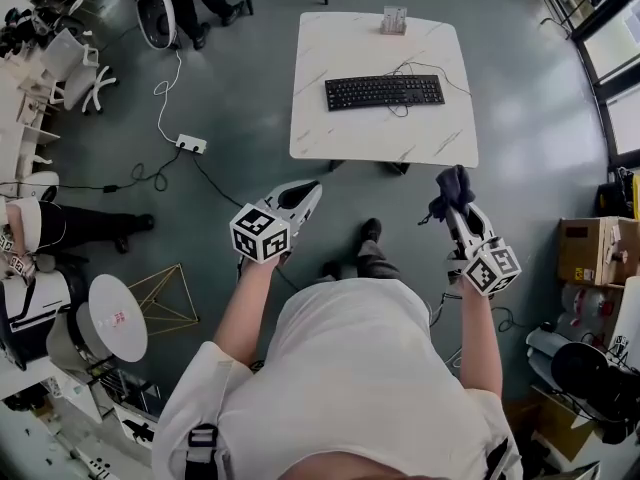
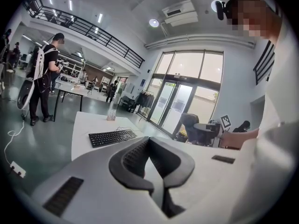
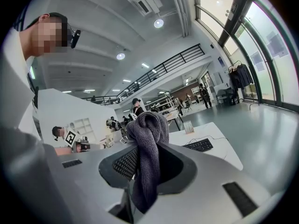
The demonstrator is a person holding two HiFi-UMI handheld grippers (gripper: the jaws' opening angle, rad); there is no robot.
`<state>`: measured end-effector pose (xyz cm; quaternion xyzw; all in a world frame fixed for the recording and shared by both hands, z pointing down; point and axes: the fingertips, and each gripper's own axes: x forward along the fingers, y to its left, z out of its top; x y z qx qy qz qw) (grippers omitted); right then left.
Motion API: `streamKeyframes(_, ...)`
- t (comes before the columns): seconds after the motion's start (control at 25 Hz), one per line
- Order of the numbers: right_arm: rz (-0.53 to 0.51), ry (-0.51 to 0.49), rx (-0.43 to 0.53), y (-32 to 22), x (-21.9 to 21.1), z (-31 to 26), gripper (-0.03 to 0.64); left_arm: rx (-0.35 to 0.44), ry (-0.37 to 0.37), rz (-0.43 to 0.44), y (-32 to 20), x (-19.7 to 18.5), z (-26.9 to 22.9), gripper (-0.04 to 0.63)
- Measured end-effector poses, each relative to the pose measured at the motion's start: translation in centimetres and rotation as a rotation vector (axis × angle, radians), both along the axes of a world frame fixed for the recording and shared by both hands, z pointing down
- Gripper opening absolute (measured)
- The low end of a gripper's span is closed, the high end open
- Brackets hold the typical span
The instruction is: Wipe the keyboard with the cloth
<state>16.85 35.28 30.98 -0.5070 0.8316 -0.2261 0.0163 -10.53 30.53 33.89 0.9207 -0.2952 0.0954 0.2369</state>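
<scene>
Currently clamping dark grey knitted cloth (image 1: 450, 188) in right gripper (image 1: 460, 218), holding left gripper (image 1: 310, 193) pinched together empty, eyeing black flat keyboard (image 1: 384, 92) well ahead of both; probably needing firm clamp going in.

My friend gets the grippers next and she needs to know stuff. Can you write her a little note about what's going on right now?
Left gripper: jaws shut, nothing in them.
Right gripper: shut on the dark cloth, which bunches up above the jaws.
Keyboard: lies on the white table, ahead of both grippers and apart from them.
Done: the cloth is in hand.
Left: step up to the table and wipe the keyboard; the cloth has not touched it yet.
</scene>
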Motion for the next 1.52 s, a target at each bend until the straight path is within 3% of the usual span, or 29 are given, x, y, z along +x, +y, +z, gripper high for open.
streamKeyframes(0.28,-0.042,-0.004,-0.01,-5.4,1.7,0.8,0.103,-0.007,-0.015,-0.032,-4.2,2.2,0.5,0.008)
streamKeyframes(0.64,-0.104,-0.006,-0.008,-11.6,4.9,1.5,0.103,0.042,-0.028,-0.107,-9.1,4.8,0.3,0.008)
streamKeyframes(1.08,-0.165,-0.008,-0.051,-15.8,7.0,3.6,0.103,0.042,-0.045,-0.156,-12.5,7.5,1.1,0.008)
streamKeyframes(1.52,-0.168,-0.009,-0.1,-18.6,5.7,5.1,0.103,0.022,-0.07,-0.144,-15.4,6.5,2.3,0.008)
